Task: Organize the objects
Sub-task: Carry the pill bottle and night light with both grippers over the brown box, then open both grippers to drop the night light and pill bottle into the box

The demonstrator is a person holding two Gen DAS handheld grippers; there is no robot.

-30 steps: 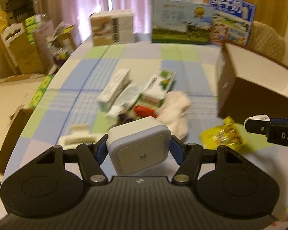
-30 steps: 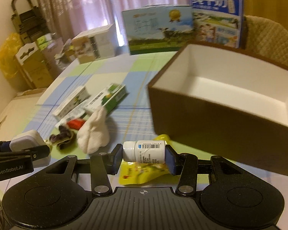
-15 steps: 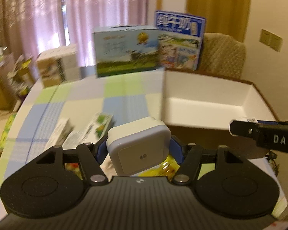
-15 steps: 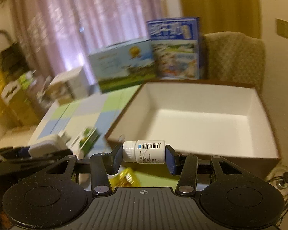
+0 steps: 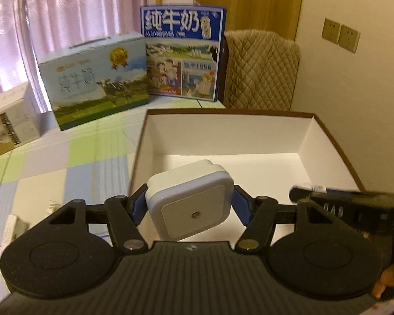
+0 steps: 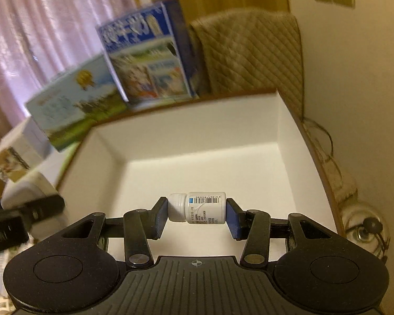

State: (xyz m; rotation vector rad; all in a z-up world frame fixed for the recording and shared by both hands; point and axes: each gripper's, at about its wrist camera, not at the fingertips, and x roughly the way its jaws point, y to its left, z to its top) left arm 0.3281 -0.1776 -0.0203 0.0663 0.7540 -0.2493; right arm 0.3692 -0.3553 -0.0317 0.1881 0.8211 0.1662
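Note:
My left gripper [image 5: 190,202] is shut on a white square plug-in night light [image 5: 190,199], held over the near left corner of a brown box with a white inside [image 5: 325,141]. My right gripper [image 6: 197,214] is shut on a small white pill bottle [image 6: 198,207] lying sideways between the blue pads, above the floor of the same box [image 6: 283,120]. Nothing lies in the part of the box that shows. The right gripper's finger [image 5: 328,197] shows at the right of the left wrist view, and the left gripper with the night light [image 6: 26,194] shows at the left of the right wrist view.
Two milk cartons [image 5: 97,78] [image 5: 182,52] and a smaller box [image 5: 10,126] stand on the checked tablecloth [image 5: 65,162] behind the brown box. A quilted chair back [image 5: 262,71] sits beyond it. Cables hang past the table's right edge [image 6: 325,141].
Both grippers rose from the cluttered table and swung right over the open brown box, each keeping hold of its object. The pile of items has left the view.

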